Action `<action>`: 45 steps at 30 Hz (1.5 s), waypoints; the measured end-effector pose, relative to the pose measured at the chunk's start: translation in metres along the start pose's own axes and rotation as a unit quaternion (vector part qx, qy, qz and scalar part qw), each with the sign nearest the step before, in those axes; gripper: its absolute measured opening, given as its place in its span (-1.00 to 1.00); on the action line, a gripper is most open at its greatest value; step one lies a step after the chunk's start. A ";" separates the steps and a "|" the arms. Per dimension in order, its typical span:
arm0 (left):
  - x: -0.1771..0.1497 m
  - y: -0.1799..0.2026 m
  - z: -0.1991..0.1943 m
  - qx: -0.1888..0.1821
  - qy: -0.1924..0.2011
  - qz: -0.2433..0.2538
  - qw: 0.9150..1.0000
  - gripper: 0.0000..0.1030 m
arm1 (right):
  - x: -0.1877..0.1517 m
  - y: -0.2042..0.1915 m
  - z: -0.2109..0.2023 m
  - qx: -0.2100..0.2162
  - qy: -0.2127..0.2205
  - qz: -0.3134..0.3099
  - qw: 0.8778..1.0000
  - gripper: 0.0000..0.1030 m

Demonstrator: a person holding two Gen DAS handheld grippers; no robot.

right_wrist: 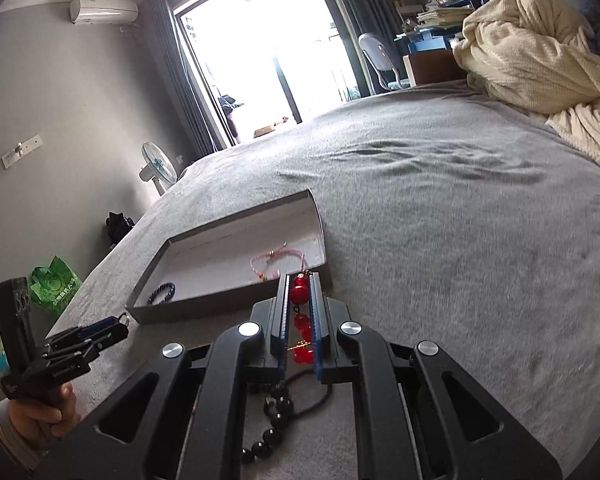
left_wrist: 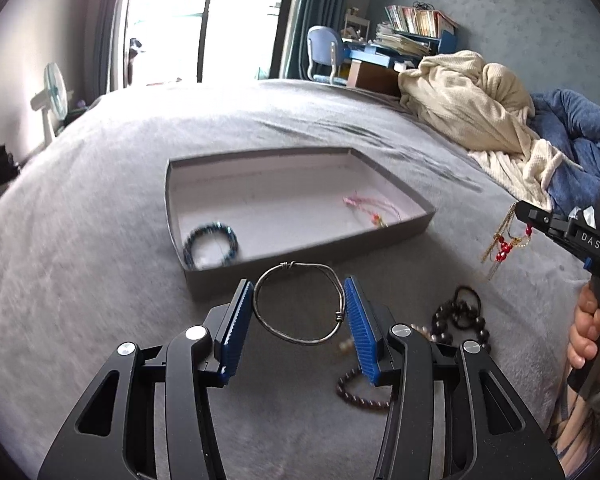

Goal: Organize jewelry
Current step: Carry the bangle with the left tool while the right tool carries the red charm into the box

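My left gripper [left_wrist: 298,284] is shut on a thin silver bangle [left_wrist: 291,266], its blue pads pressing the ring's two sides just above the grey bed. A shallow grey tray [left_wrist: 340,244] lies right behind it, with a blue bead bracelet [left_wrist: 232,236] and a pink cord bracelet [left_wrist: 364,204] inside. At the right, my right gripper [left_wrist: 524,216] is shut on a red-bead and gold-chain piece [left_wrist: 504,246] that dangles below it. In the right wrist view the red beads [right_wrist: 299,294] sit pinched between the pads of the right gripper [right_wrist: 300,280], near the tray's wall [right_wrist: 204,308].
Dark bead bracelets [left_wrist: 460,316] and a brown bead bracelet [left_wrist: 360,396] lie on the bed under the grippers. A cream blanket [left_wrist: 468,104] and a blue duvet [left_wrist: 572,120] are heaped at the right. A fan [left_wrist: 54,92] stands beyond the bed's left edge.
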State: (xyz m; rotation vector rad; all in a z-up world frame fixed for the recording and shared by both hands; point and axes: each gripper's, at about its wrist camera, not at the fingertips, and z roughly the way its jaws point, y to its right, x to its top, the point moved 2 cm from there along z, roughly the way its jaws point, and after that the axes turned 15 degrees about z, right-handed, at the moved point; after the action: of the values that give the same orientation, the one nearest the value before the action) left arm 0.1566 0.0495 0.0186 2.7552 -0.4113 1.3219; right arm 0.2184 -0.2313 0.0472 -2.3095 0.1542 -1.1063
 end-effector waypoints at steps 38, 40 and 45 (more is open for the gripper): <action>0.083 -0.087 0.111 0.023 -0.082 -0.004 0.996 -0.06 | 0.089 -0.077 0.189 0.000 -0.076 -0.069 0.995 -0.82; 0.084 -0.088 0.119 0.023 -0.093 -0.003 0.995 -0.06 | 0.086 -0.073 0.203 -0.011 -0.088 -0.070 0.994 -0.82; 0.080 -0.085 0.139 0.022 -0.129 0.009 0.991 -0.06 | 0.079 -0.065 0.225 -0.024 -0.111 -0.071 0.991 -0.82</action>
State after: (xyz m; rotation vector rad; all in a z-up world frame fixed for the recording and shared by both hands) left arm 0.3320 0.0908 -0.0018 2.9757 -0.4267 0.9913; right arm 0.4284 -0.1041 0.0242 -2.4981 -0.0712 -0.9124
